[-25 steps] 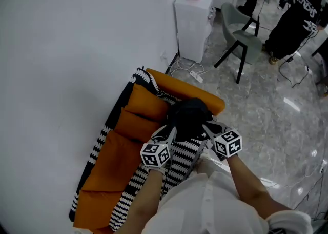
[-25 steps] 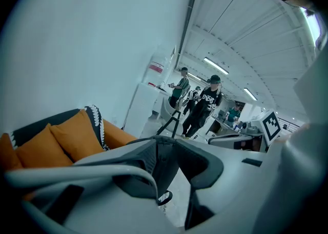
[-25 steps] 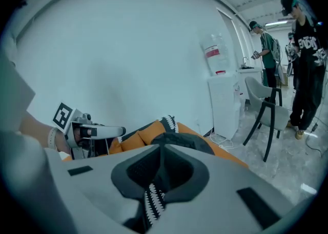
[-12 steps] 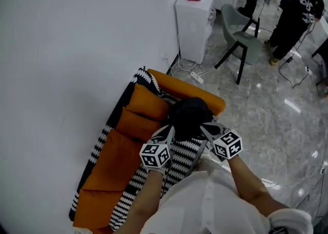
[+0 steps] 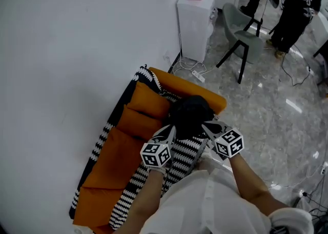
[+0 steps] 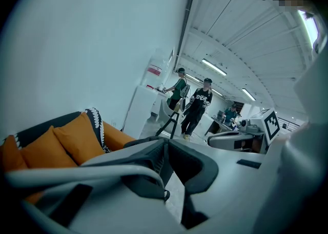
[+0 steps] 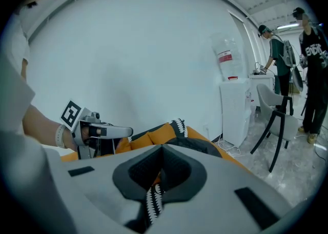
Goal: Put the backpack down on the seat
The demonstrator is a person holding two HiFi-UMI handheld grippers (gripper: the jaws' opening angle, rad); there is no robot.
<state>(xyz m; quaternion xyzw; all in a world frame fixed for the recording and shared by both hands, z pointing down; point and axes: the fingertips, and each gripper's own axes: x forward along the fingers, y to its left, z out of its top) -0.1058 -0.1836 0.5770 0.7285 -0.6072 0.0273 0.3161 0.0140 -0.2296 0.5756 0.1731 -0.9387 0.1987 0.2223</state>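
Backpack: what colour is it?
The backpack is plain black; the head view shows it best.

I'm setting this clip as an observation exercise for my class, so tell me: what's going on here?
A person holds a claw in each hand over an orange sofa. A black backpack is at the sofa's far end, by the armrest. The left claw and right claw flank it, tips at its sides, both shut; no strap shows between either pair of jaws. Whether the backpack rests fully on the seat cannot be told.

Backpack [image 5: 188,114] underside hidden, standing person [image 5: 300,3] cropped by top edge
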